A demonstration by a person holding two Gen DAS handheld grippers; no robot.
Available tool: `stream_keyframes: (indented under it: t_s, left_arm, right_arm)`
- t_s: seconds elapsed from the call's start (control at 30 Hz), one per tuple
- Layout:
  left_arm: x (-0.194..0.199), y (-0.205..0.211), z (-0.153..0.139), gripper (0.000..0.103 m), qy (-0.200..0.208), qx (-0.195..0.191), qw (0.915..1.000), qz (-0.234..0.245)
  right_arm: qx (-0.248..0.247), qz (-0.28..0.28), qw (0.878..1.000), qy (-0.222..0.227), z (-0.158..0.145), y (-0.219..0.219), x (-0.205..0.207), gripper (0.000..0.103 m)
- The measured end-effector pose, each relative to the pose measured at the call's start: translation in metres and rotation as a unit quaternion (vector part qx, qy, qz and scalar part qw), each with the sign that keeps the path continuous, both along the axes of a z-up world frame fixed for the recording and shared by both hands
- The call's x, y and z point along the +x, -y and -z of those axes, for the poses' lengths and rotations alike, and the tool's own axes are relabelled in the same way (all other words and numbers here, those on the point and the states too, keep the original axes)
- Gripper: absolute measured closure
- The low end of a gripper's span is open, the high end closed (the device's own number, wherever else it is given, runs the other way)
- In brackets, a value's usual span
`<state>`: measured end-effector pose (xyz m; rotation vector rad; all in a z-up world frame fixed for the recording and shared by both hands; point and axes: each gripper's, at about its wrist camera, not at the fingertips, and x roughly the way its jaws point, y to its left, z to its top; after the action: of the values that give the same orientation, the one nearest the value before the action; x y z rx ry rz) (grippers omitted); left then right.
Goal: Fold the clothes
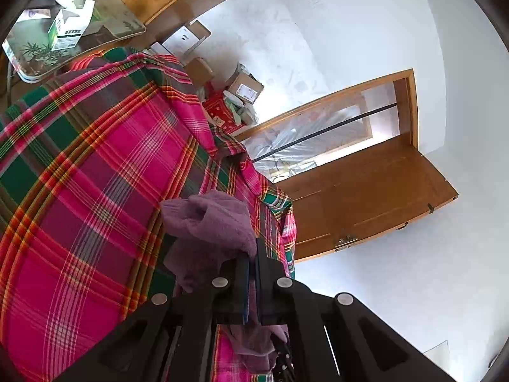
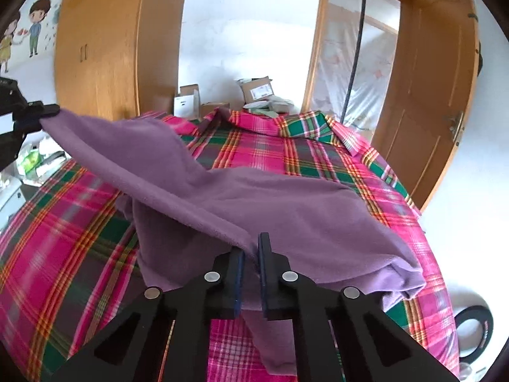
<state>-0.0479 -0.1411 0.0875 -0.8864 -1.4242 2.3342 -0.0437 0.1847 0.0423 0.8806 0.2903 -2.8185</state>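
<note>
two grippers pinch one purple garment (image 2: pixel 254 197) above the plaid bedsheet (image 2: pixel 79 238). the right gripper (image 2: pixel 251 254) clamps its near edge. the left gripper (image 2: pixel 41 114) clenches a far corner, lifted.

Bedroom clutter around a plaid-covered bed

Plaid bedspread (image 2: pixel 79 238) fills the lower frame; cardboard boxes (image 2: pixel 257 90) sit upper centre, wooden wardrobe (image 2: pixel 105 47) upper left, open wooden door (image 2: pixel 435 95) right.
</note>
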Motion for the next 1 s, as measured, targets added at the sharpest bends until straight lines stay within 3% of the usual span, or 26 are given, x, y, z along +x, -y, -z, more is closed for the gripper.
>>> stream_keyframes:
  t_s: [0.4, 0.7, 0.87, 1.0]
  left_arm:
    - [0.040, 0.004, -0.055, 0.101, -0.088, -0.043, 0.9951, -0.017]
    - [0.054, 0.014, -0.105, 0.101, -0.145, -0.079, 0.9848, -0.055]
    - [0.032, 0.019, -0.108, 0.101, -0.138, -0.097, 0.9830, -0.073]
    - [-0.006, 0.024, -0.078, 0.101, -0.085, -0.098, 0.9894, -0.066]
  right_arm:
    - [-0.009, -0.005, 0.989, -0.148, -0.086, -0.001, 0.045, 0.100]
    - [-0.031, -0.040, 0.976, -0.210, -0.137, 0.011, 0.052, 0.100]
    - [-0.025, -0.046, 0.981, -0.188, -0.136, 0.026, 0.025, 0.100]
    - [-0.031, -0.038, 0.991, -0.126, -0.115, 0.033, -0.018, 0.100]
